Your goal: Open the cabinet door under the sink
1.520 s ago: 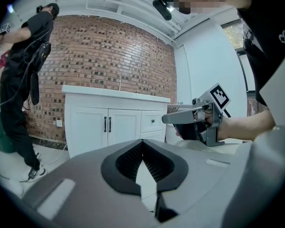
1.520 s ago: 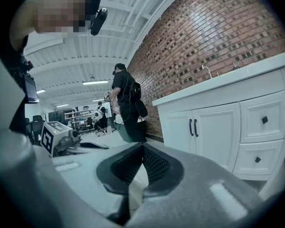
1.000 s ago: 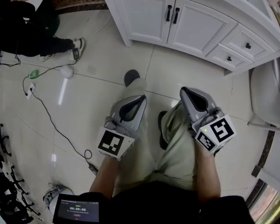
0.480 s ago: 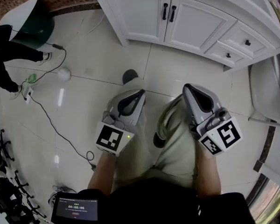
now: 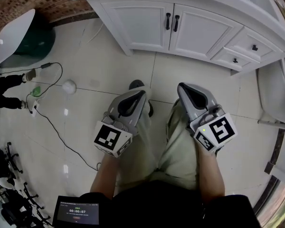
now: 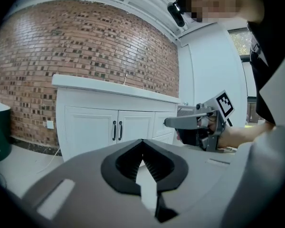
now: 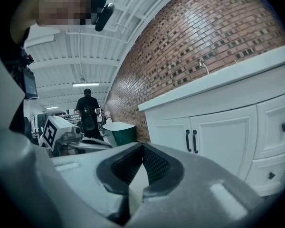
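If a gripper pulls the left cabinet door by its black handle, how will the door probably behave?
The left cabinet door looks like a stiff panel, so it should swing as one piece. Its slim black handle sits at the inner edge, so hinges are likely on the outer side.

Glossy cream-tiled floor (image 5: pixel 90 51), grout lines visible. A white vanity cabinet (image 5: pixel 147 20) stands on it at top, a dark green bin (image 5: pixel 33 37) with a white lid at upper left. A black cable (image 5: pixel 61 134), a small white ball (image 5: pixel 69 86) and a dark shoe (image 5: pixel 137 85) lie on the tiles.
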`<state>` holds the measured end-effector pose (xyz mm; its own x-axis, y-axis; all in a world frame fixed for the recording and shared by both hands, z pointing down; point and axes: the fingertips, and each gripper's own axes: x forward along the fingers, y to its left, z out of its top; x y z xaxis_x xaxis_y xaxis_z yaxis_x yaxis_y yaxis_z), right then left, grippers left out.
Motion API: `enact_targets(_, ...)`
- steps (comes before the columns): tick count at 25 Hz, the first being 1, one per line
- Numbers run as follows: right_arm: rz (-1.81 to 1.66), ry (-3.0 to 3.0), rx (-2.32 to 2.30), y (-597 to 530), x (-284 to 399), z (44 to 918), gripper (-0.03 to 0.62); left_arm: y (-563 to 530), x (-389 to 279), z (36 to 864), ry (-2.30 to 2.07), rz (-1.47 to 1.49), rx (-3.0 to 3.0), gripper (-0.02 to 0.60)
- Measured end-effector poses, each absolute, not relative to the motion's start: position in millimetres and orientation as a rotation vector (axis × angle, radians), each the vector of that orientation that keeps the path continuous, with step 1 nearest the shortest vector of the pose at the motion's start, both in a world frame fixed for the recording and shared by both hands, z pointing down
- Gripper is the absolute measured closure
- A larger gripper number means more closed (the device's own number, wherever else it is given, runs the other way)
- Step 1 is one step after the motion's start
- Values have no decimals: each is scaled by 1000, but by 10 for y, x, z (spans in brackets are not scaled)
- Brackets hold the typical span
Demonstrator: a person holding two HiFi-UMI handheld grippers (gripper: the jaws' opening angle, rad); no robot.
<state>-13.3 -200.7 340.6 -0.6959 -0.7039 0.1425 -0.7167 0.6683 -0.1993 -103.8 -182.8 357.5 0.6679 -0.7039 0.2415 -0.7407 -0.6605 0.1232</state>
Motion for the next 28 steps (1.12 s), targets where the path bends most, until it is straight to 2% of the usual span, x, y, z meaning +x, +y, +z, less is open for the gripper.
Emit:
enact_targets(15,526,-2734,1157,-2459,-407,4001,602,-2097,-1151,3605,-1158,224,2648,565)
enact_targets(20,442,-2744,1355,-2944,-92,3931,602,-2057,-1078,3667,-1137,238,2668,565)
enact_targets(26,250,-2545,1452,-3853,135,4270,602,-2070,-1029,3658,-1131,233,2686,565)
enact_targets(27,246,-2520,1443,-3973,123,4350,582,-2075,-1040,3647,-1135,230,2689,565)
enact_targets(28,253,-2502,1433,-4077,107,4424,484,-2076,-1045,3621,-1135,221,2689,565)
